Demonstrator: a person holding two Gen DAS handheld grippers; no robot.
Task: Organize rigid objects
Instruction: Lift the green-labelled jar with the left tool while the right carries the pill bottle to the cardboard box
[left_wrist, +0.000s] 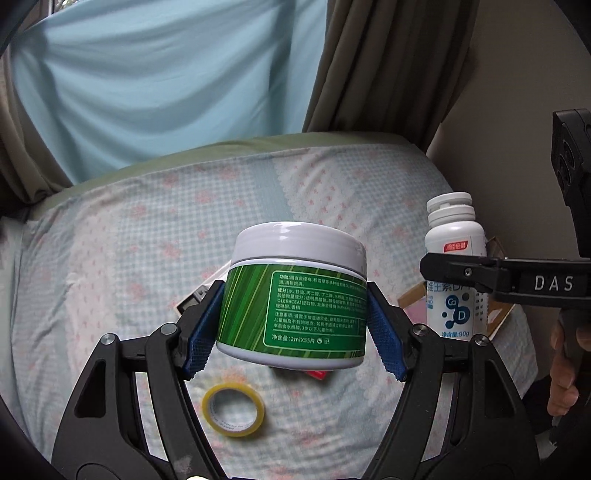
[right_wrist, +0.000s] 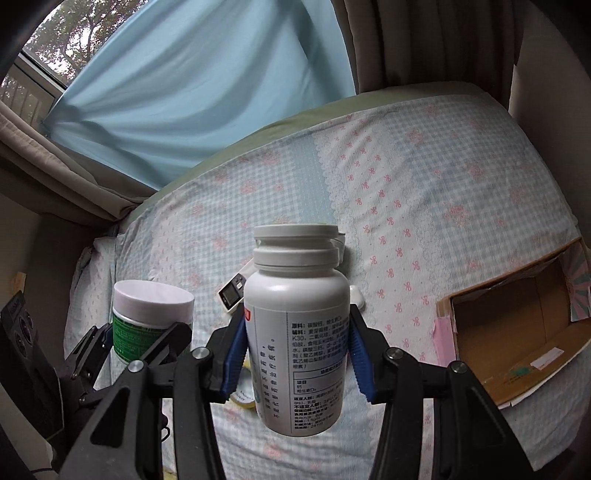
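Glossy plastic, matt cloth
Shiny plastic jar (left_wrist: 295, 295) and bottle (right_wrist: 297, 332); woven cotton bedsheet (left_wrist: 129, 240); dull cardboard box (right_wrist: 517, 332).

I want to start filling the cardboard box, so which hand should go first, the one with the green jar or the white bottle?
Right, probably. The right gripper holds the white bottle, and the open cardboard box lies on its side of the bed. The left gripper with the green jar sits farther away.

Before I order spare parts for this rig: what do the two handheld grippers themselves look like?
Both are matte black plastic linkages joined by silver round pivot screws. The left gripper and right gripper each carry two blue, ribbed fingers. Seen from the left wrist camera, the right gripper's side arm bears white "DAS" lettering. A bare hand grips its handle; no sleeve or cable is visible.
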